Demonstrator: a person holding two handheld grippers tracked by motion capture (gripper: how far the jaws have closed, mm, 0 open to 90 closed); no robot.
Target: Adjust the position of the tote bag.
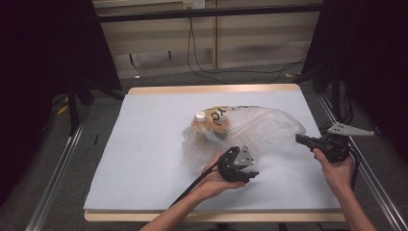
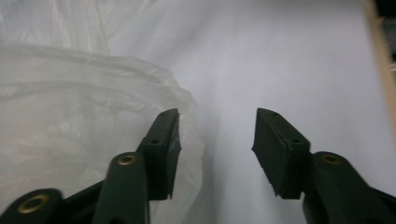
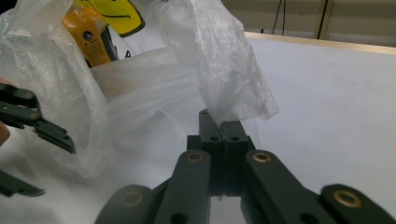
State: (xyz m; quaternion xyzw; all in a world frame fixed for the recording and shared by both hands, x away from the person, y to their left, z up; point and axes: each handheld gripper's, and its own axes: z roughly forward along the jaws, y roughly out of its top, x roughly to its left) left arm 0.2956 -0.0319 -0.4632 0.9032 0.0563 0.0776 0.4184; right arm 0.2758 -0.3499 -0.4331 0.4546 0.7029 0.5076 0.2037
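Lying on one table [image 1: 144, 159]: one plastic bag [image 1: 260, 127], one bottle [image 1: 206, 126].

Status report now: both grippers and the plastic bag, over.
Right gripper shut on plastic bag edge. Left gripper open beside bag, nothing gripped. Orange bottle inside bag. Nothing in the way.

There is one clear plastic bag [image 1: 250, 127] near the middle of the table [image 1: 144, 144]. One yellow bottle [image 1: 206, 123] sits inside it. Two grippers, left [image 1: 251, 168] and right [image 1: 299, 138].
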